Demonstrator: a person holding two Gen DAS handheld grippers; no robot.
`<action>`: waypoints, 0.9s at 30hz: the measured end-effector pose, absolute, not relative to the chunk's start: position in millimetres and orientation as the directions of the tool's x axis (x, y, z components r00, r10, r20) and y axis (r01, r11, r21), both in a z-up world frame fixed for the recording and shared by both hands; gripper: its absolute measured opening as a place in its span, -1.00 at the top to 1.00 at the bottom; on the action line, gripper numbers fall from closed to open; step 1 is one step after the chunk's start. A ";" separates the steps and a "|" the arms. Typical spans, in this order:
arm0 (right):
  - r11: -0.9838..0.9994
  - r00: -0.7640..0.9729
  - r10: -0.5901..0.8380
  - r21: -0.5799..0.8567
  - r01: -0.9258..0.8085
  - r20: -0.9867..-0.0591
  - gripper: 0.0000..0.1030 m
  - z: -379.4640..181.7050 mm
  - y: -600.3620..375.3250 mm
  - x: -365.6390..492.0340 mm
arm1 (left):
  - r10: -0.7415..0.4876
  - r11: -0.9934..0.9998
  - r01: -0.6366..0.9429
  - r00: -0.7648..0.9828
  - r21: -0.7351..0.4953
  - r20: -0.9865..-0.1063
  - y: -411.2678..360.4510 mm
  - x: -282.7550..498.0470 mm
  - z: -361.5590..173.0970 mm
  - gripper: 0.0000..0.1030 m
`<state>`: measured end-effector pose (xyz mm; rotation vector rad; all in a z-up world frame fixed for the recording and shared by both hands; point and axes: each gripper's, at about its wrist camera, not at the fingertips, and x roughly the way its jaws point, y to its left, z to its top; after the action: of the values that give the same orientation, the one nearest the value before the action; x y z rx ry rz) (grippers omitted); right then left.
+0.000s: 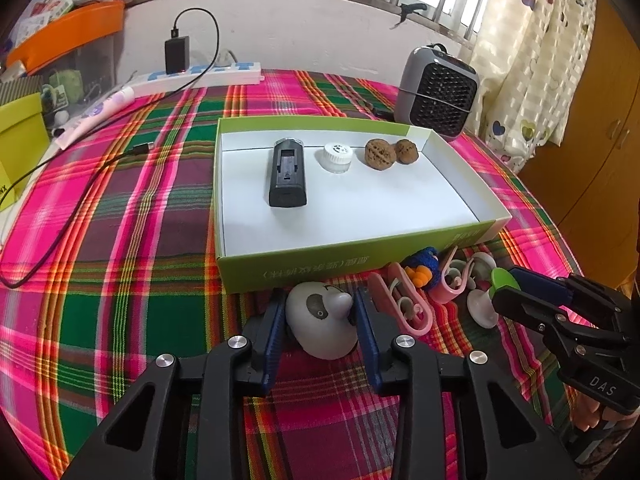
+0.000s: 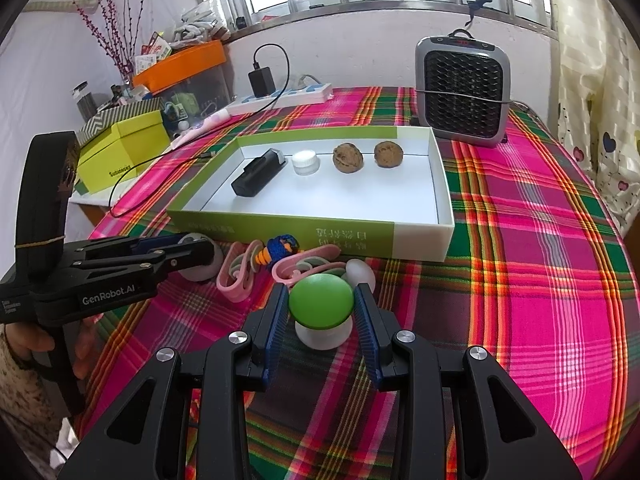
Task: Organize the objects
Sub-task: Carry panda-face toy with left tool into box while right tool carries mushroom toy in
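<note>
A green-sided box point(image 1: 304, 268) point(image 2: 280, 236) with a white floor holds a black device point(image 1: 287, 174) point(image 2: 258, 172), a white cap point(image 1: 335, 157) point(image 2: 305, 162) and two walnuts point(image 1: 380, 154) point(image 2: 348, 158). In front of it lie pink clips point(image 1: 404, 300) point(image 2: 236, 276), a blue-and-orange knitted toy point(image 1: 422, 268) point(image 2: 280, 248) and a white suction piece point(image 2: 360, 274). My left gripper point(image 1: 320, 312) point(image 2: 196, 254) has its jaws around a grey duck toy point(image 1: 320, 322) on the cloth. My right gripper point(image 2: 320, 312) point(image 1: 504, 284) has its jaws against a green-topped white mushroom toy point(image 2: 322, 306).
A plaid cloth point(image 1: 120, 260) covers the table. A grey heater point(image 1: 436, 92) point(image 2: 462, 92) stands behind the box at right. A power strip point(image 1: 200, 76) with a black charger and cable lies at the back left. Yellow-green boxes point(image 2: 120, 152) and an orange tray point(image 2: 180, 64) sit at left.
</note>
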<state>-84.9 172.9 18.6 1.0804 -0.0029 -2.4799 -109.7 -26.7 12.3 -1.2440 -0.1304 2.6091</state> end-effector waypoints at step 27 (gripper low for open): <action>-0.904 -0.633 -0.392 0.151 0.400 -0.668 0.32 41.0 173.4 -84.4 | 0.286 -0.958 -0.205 -0.646 -0.201 -0.707 -25.9 -102.2 41.4 0.41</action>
<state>-84.4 173.4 41.0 1.0184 0.0156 -2.5006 -102.2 -25.9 41.4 -1.1533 -0.1482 2.6237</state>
